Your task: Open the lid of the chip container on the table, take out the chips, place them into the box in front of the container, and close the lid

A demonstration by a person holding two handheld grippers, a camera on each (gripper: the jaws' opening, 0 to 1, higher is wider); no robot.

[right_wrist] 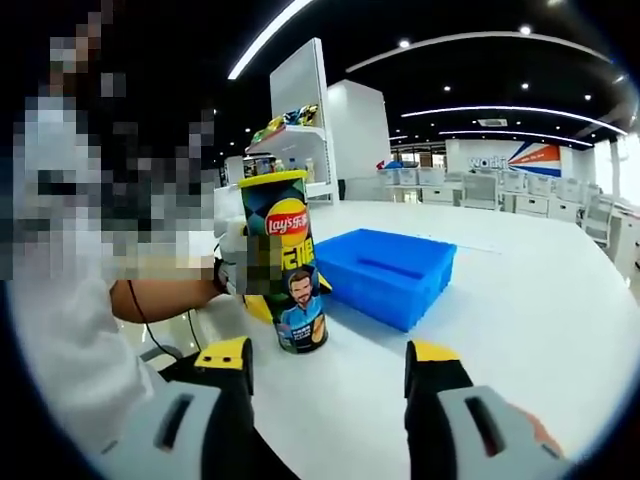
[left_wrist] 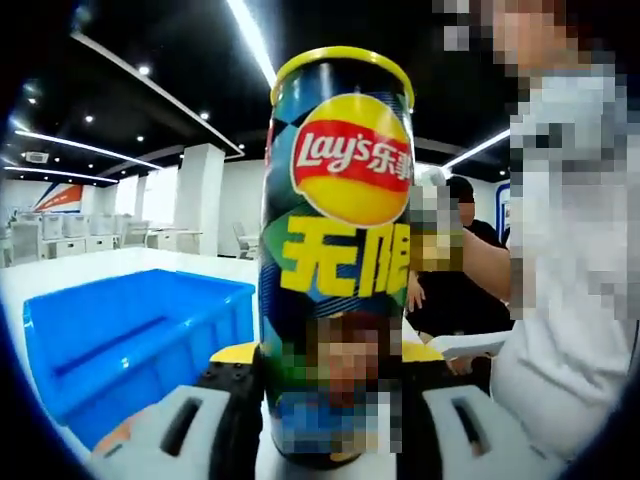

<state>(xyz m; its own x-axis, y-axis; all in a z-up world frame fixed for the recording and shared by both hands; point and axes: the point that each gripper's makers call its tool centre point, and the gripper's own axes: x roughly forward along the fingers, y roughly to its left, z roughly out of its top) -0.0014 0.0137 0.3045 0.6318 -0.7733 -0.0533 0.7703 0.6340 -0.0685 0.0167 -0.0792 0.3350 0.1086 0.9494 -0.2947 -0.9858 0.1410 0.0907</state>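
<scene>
The chip can point(left_wrist: 340, 250) is a tall Lay's tube with a yellow lid point(left_wrist: 342, 60) seated on top. It stands upright on the white table point(right_wrist: 520, 330). My left gripper point(left_wrist: 328, 362) is shut on its lower part, one jaw pressing each side. In the right gripper view the same chip can point(right_wrist: 288, 265) stands left of centre, held from behind by the left gripper point(right_wrist: 236, 268). The blue box point(right_wrist: 387, 270) sits just right of the can, open and with nothing in it; it is the blue box point(left_wrist: 130, 335) at left. My right gripper point(right_wrist: 328, 372) is open, short of the can.
A person in a white shirt point(left_wrist: 570, 260) stands close beside the can, their arm point(right_wrist: 160, 298) reaching along the table edge. Another person in black point(left_wrist: 465, 270) sits behind. A shelf with snack bags point(right_wrist: 290, 125) stands at the back.
</scene>
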